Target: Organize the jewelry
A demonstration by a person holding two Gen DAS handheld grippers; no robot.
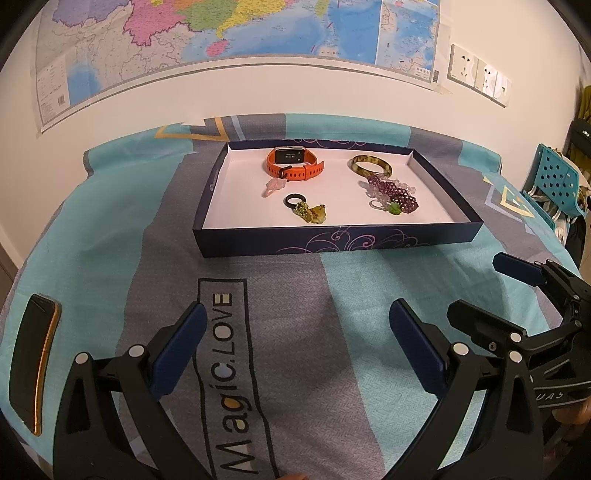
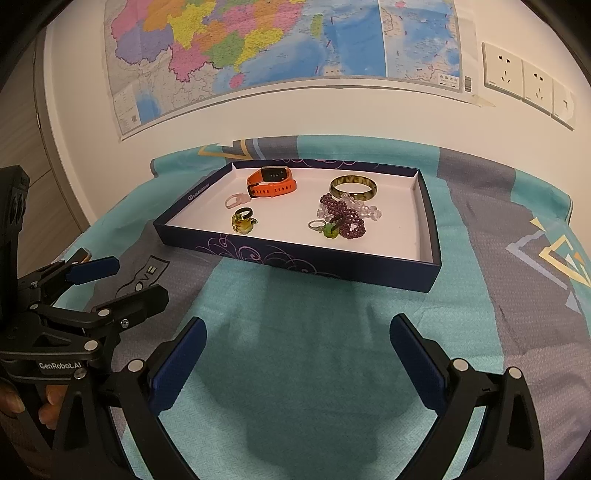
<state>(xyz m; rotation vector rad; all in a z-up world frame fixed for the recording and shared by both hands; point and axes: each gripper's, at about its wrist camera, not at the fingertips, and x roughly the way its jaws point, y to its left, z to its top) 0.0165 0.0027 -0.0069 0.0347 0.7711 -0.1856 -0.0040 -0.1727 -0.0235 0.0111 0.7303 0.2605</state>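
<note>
A shallow navy box [image 1: 376, 243] with a white floor sits on the table, on a teal and grey cloth [image 1: 369, 295] printed with "Magic.LOVE", below a wall map [image 1: 229, 33]. All the jewelry lies inside the box. At its back left is an orange watch [image 1: 293, 164], its strap closed in a loop; at the back right lies a mottled olive bangle [image 1: 371, 167]. Just in front of the bangle, a heap of purple and clear beaded bracelets [image 1: 393, 190] touches a small silver ring [image 1: 376, 204] and a green charm [image 1: 395, 209]. Near the box's middle are a pale pink trinket [image 1: 273, 186] and, closer to the front wall, a black ring [image 1: 294, 200] touching a yellow-green charm [image 1: 314, 214]. A phone [image 1: 33, 365] lies on the cloth at the far left. The left tongs [image 1: 295, 347] and the right tongs [image 2: 299, 354] are both spread wide and empty, low over the cloth in front of the box, side by side and well short of it.
</note>
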